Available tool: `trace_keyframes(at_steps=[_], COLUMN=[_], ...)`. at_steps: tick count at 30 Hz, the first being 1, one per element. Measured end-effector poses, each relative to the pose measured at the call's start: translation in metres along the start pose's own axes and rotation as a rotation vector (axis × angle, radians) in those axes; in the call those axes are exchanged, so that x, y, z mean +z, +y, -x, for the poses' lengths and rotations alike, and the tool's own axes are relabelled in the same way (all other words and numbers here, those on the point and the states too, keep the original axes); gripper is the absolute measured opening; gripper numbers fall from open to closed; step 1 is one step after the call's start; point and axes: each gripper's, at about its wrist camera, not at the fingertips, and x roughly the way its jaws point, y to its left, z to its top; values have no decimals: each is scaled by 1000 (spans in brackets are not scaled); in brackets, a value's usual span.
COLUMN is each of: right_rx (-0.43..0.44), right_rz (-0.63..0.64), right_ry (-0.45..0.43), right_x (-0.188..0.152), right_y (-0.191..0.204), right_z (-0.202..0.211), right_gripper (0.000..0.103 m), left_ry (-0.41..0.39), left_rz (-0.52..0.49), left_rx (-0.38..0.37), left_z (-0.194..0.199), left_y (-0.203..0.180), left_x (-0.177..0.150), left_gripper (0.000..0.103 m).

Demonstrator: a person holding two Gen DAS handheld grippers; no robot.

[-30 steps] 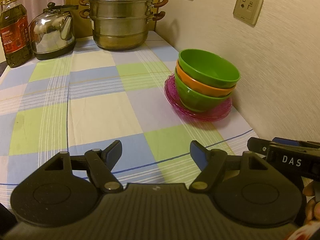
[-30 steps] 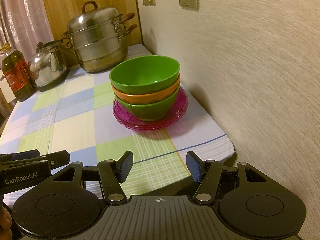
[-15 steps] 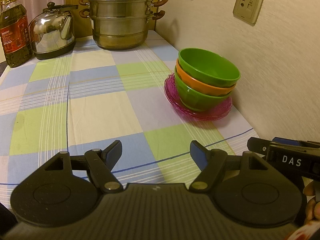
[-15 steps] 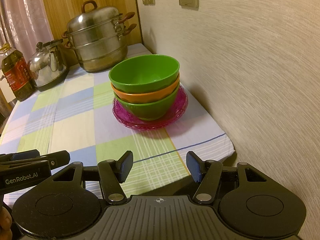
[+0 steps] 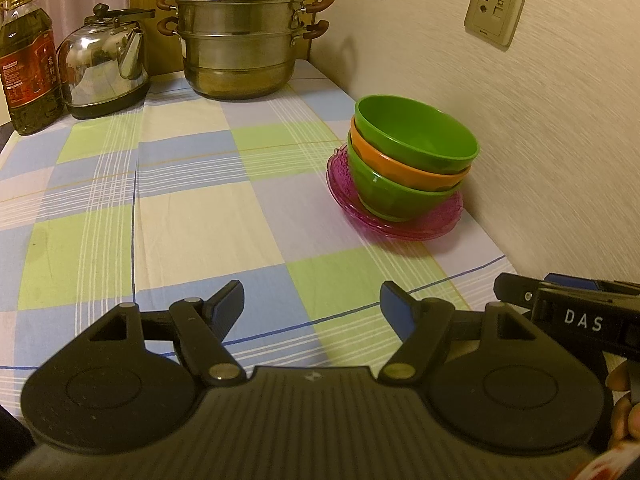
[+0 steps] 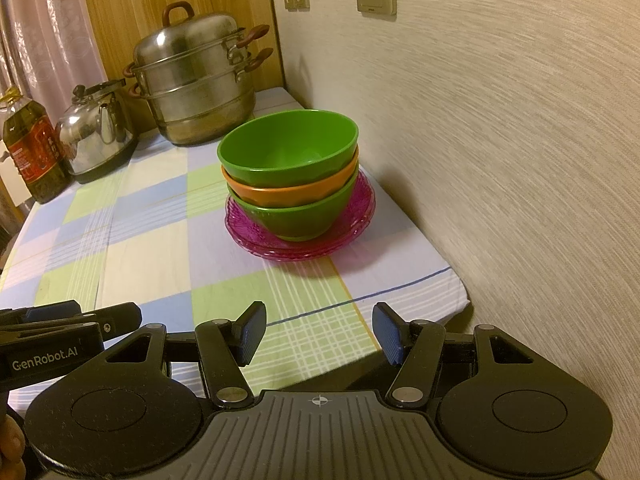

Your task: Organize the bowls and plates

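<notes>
Bowls [image 6: 289,176] stacked on plates [image 6: 360,216] — well beyond both spread jaws.

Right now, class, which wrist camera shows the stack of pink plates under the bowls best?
The right wrist view: the pink plates face the camera, and layered rims show at the front left, so there is more than one. In the left wrist view the pink plates sit off to the right; the bottom green bowl hides the middle.
</notes>
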Motion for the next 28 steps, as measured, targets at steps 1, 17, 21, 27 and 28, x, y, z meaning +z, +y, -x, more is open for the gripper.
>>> trace_keyframes(at_steps=[1, 17, 21, 27, 28], right_rx=[0, 0, 0, 1, 0], right_rz=[1, 0, 1, 1, 0], right_ry=[0, 1, 0, -3, -4], right_x=[0, 0, 0, 1, 1], right_y=[0, 0, 0, -1, -1], right_z=[0, 0, 0, 1, 2], right_gripper=[59, 59, 59, 59, 59], left_ry=[0, 5, 6, 0, 0], left_rz=[0, 3, 4, 13, 12], left_rx=[1, -5, -8, -20, -20], left_z=[0, -1, -1, -2, -2], left_y=[0, -1, -1, 1, 0], left_x=[0, 0, 0, -1, -2], left_gripper=[73, 73, 73, 73, 73])
